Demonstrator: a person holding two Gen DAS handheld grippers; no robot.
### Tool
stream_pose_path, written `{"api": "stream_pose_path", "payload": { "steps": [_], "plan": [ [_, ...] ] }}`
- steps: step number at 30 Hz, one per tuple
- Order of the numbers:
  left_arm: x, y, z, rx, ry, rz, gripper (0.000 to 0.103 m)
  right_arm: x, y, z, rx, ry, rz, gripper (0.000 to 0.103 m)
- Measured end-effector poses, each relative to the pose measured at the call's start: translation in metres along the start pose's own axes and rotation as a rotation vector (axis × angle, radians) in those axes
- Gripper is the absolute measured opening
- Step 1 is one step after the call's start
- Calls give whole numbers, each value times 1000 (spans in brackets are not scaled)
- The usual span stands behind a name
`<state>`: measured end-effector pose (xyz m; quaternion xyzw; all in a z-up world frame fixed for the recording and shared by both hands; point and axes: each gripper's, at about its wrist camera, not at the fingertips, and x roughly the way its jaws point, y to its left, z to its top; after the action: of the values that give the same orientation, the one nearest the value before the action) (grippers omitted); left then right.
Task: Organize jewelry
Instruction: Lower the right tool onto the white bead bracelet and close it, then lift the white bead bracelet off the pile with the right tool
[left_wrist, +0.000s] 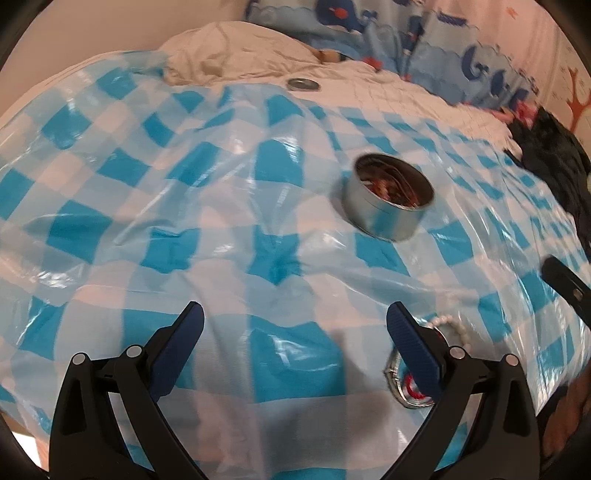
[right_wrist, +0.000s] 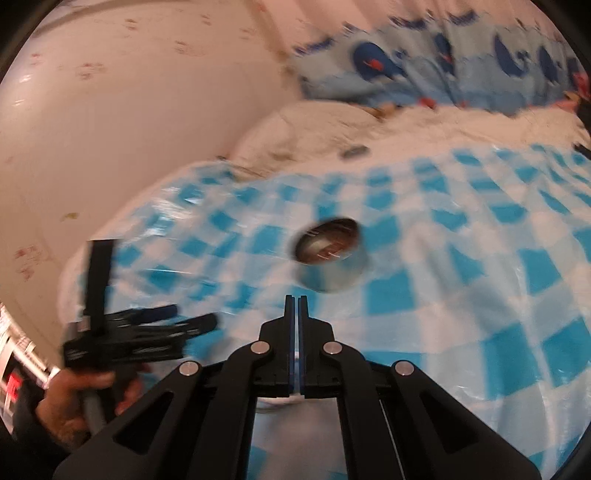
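Jewelry tin ahead of both grippers on the bed

The open round tin (left_wrist: 388, 199), jewelry inside, sits ahead of the fingers on the checked plastic sheet (left_wrist: 184, 184), up-right of the left gripper (left_wrist: 295, 314), whose fingers stand wide and empty, a pearl bracelet (left_wrist: 452, 326) just beside its right finger. The right gripper (right_wrist: 296, 301) is fully closed, any hold unclear, and looks nearer.
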<state>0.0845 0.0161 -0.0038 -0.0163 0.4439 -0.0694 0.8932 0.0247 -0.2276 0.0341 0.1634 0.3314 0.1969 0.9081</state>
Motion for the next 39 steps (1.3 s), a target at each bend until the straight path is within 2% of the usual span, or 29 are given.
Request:
{"api": "stream_pose_path", "payload": {
  "steps": [3, 4, 6, 7, 11, 15, 16, 18, 19, 20, 23, 24, 26, 28, 31, 33, 39],
  "plan": [
    [3, -9, -2, 30, 8, 3, 95, 14, -13, -7, 36, 75, -21, 4],
    [3, -9, -2, 27, 9, 6, 95, 23, -12, -11, 36, 120, -20, 7],
    [3, -5, -2, 10, 9, 10, 95, 31, -8, -19, 29, 153, -14, 56],
    [2, -3, -2, -2, 7, 12, 95, 35, -3, -22, 6, 155, -26, 58],
    [0, 6, 0, -35, 0, 14, 95, 51, 9, -31, -87, 197, -89, 57],
    [-2, 6, 0, -33, -3, 11, 95, 71, 18, -50, -208, 273, -206, 43],
    [-3, 6, 0, -32, -4, 9, 95, 72, 23, -53, -255, 269, -232, 38],
    [-3, 6, 0, -30, -5, 7, 95, 71, 35, -57, -324, 268, -234, 6],
    [-3, 6, 0, -29, -6, 7, 95, 70, 35, -57, -315, 266, -219, 5],
    [-4, 6, 0, -30, -5, 7, 95, 68, 33, -57, -291, 259, -199, 0],
    [-4, 6, 0, -32, -6, 9, 95, 50, 18, -46, -159, 197, -93, 0],
    [-5, 6, 0, -32, -6, 10, 95, 37, 11, -39, -104, 140, -23, 0],
    [-5, 8, -1, -33, -5, 12, 95, 18, 9, -31, -62, 55, 60, 0],
    [-4, 7, -2, -31, -4, 9, 95, 5, 7, -25, -40, -2, 89, 0],
    [-2, 6, -3, -21, 2, 13, 95, 17, -3, -27, 5, 50, 64, 1],
    [-2, 7, -3, -26, 1, 14, 95, 35, -3, -30, 12, 125, 61, 1],
    [-3, 11, -2, -40, -5, 6, 95, 68, 16, -30, -95, 216, 34, 1]
  ]
}}
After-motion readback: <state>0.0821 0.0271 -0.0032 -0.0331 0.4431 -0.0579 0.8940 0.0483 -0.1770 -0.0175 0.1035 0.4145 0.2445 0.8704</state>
